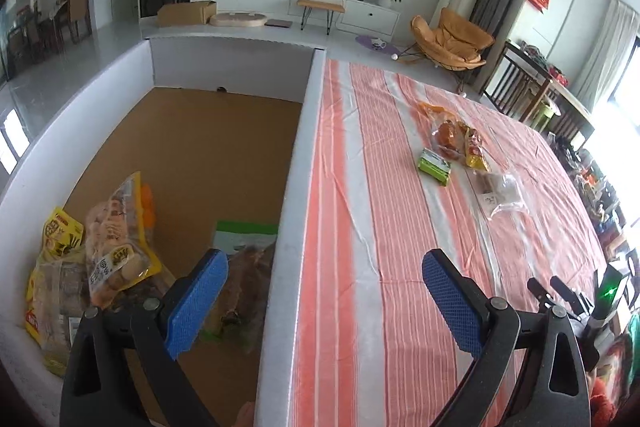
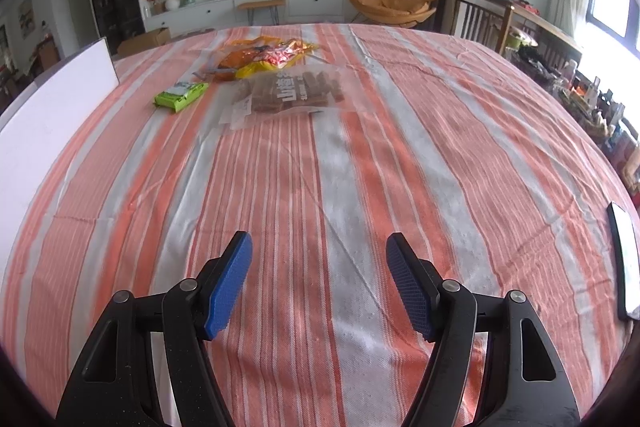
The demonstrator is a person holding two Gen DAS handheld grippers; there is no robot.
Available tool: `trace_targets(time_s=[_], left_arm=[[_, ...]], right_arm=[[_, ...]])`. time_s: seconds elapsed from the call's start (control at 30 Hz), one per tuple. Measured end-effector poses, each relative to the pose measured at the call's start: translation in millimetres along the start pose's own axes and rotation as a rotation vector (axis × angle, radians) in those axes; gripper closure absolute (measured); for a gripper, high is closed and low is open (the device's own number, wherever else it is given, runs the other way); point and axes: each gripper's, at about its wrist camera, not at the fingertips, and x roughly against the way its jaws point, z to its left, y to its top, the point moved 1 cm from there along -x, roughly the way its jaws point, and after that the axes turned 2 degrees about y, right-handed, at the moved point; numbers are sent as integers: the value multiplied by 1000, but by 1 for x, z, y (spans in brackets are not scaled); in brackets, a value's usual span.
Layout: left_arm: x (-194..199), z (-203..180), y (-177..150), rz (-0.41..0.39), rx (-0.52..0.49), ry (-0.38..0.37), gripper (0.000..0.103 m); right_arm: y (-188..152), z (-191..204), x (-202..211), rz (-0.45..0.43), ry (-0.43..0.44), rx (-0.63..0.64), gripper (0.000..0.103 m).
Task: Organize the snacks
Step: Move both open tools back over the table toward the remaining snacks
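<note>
A white box [image 1: 298, 155] with a brown floor stands at the table's left side; its wall shows in the right wrist view [image 2: 52, 107]. Inside lie a yellow snack bag [image 1: 52, 279], a clear bag of biscuits [image 1: 116, 239] and a green-topped bag [image 1: 244, 259]. On the striped cloth lie a green packet [image 1: 435, 166] [image 2: 182, 95], an orange-yellow bag [image 1: 456, 139] [image 2: 268, 57] and a clear bag of brown bars [image 1: 502, 193] [image 2: 292, 93]. My left gripper [image 1: 324, 263] is open and empty, straddling the box's right wall. My right gripper [image 2: 320, 247] is open and empty above bare cloth, well short of the snacks.
The table carries an orange and white striped cloth [image 2: 360, 167]. A phone [image 2: 626, 263] lies at the table's right edge. The right gripper shows at the lower right of the left wrist view [image 1: 560, 295]. A living room with a television and an orange chair lies beyond.
</note>
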Motion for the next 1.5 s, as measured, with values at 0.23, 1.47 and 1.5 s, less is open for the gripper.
trace_targets(time_s=[0.23,1.47,1.5], left_arm=[[47,-12,-1,-272,-17,203,6],[-142,-143,-46,77,-296,11,0],[-142,-143,-46,76,-295,12,0]], right_arm=[[-1,-5,-1,6,-15,-25,31],[-6,-19,-15,71,-43,-82,18],[-6,-19,-15,71,-44,-82,18]])
